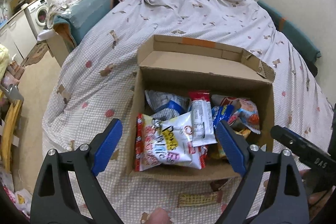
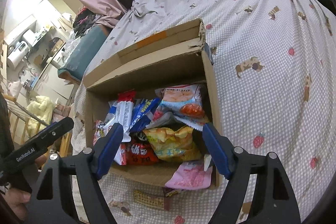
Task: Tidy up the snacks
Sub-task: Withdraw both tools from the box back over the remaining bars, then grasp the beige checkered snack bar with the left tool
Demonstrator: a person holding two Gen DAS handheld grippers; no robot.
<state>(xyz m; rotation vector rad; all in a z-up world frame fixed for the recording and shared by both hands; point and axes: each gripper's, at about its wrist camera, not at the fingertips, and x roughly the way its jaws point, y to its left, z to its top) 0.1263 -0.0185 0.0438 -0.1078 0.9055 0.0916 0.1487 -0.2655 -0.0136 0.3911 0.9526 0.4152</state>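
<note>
Left wrist view: box (image 1: 201, 79) sits on the bed (image 1: 94, 85), flaps open, already well stocked with snacks. White bag (image 1: 178, 140) lies on top at the near-left, a red-and-white bar (image 1: 200, 117) leans across the middle, a blue pack (image 1: 222, 112) and an orange-print bag (image 1: 247, 112) fill the right side. My left gripper (image 1: 169, 147) has its jaws spread wide with nothing in them; the white bag lies beyond and below the gap, untouched. One flat packet (image 1: 199, 199) is out on the bed, just in front of the box's near wall. So I judge most of the job done, with at least that packet left to load.

Right wrist view: same box (image 2: 210, 81), seen from the right. My right gripper (image 2: 162, 149) also has jaws wide apart and empty. Yellow bag (image 2: 174, 144) and red pack (image 2: 138, 155) lie in the box beyond the gap, neither touched. Pink pack (image 2: 191, 176) lies at the near-right corner, lapping over the box's near edge, close to the right jaw but clear of it. Flat packet (image 2: 149, 198) lies on the bed (image 2: 273, 77) below the box front, under and between my jaws. Pink pack probably needs a push fully in.
</note>
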